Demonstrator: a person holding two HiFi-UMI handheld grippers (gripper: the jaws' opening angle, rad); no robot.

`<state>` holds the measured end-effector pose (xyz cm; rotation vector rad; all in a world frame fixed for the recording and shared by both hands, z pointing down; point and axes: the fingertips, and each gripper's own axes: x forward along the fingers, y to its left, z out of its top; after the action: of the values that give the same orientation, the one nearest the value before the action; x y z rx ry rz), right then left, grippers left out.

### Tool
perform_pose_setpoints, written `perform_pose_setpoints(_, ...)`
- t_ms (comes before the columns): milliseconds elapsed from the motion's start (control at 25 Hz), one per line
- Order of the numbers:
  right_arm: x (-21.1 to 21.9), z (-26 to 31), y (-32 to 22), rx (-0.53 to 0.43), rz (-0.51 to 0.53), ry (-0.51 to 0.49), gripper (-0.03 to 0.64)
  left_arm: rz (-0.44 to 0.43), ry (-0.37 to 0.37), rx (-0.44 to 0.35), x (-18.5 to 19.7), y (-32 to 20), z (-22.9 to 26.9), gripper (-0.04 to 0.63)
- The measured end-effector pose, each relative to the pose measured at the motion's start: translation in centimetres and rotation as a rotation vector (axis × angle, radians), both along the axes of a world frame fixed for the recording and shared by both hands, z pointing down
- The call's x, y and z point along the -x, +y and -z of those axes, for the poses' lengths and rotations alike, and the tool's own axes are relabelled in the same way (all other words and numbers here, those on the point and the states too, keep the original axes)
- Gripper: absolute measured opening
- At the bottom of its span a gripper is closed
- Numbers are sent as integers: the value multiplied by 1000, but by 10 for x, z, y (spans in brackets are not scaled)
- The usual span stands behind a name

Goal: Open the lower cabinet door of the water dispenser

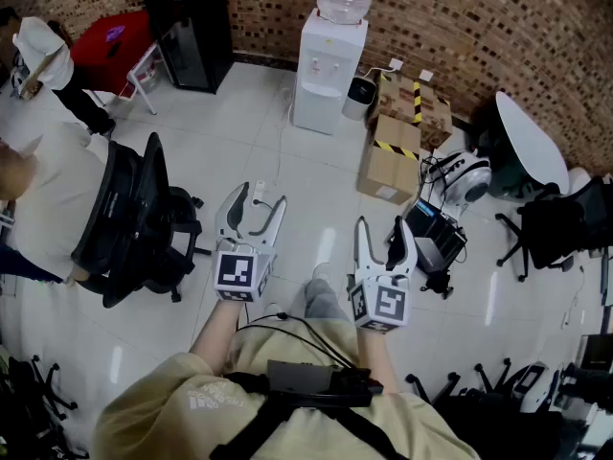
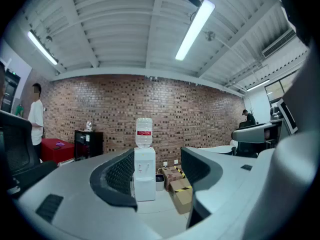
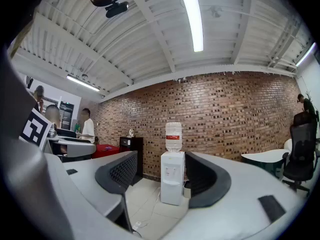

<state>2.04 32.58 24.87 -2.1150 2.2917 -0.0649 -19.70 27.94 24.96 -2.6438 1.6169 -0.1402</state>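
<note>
The white water dispenser (image 1: 329, 65) stands against the brick wall across the tiled floor, with a bottle on top. Its lower cabinet door (image 1: 320, 105) looks closed. Both grippers are held level in front of the person's body, far from the dispenser. My left gripper (image 1: 257, 199) is open and holds nothing. My right gripper (image 1: 385, 226) is also open and empty. In the left gripper view the dispenser (image 2: 144, 176) shows between the spread jaws of that gripper (image 2: 156, 178). In the right gripper view the dispenser (image 3: 172, 184) sits in the gap of the right gripper (image 3: 162, 180).
Cardboard boxes (image 1: 393, 151) and a small bin (image 1: 360, 97) sit right of the dispenser. A black cabinet (image 1: 192, 27) stands to its left. A black office chair (image 1: 134, 218) is at my left, and floor equipment (image 1: 436, 238) at my right. A person (image 1: 43, 60) stands far left.
</note>
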Motion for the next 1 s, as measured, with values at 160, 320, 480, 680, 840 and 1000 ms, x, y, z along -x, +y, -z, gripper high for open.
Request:
perform_pose_setpoints(160, -57, -1, -53, -21, -30, -13, 311, 15, 26, 34, -43, -41, -6, 278)
perform_pose_setpoints(320, -100, 21, -106, -62, -36, -34, 311, 52, 2, 28, -70, -92, 3, 278)
perform_pose_setpoints(480, -133, 20, -148, -75, -32, 44, 311, 47, -41, 19, -116, -133, 3, 276)
perform_pose_setpoints(680, -142, -10, -181, -11, 50, 25, 311, 40, -40, 72, -159, -152, -26, 275)
perform_pose_setpoints(840, -134, -30, -214, 42, 90, 6, 311, 70, -31, 90, -146, -183, -39, 275)
perform_pose_setpoints(1000, -123, -52, -268, 92, 115, 9, 311, 86, 1, 118, -132, -234, -51, 275)
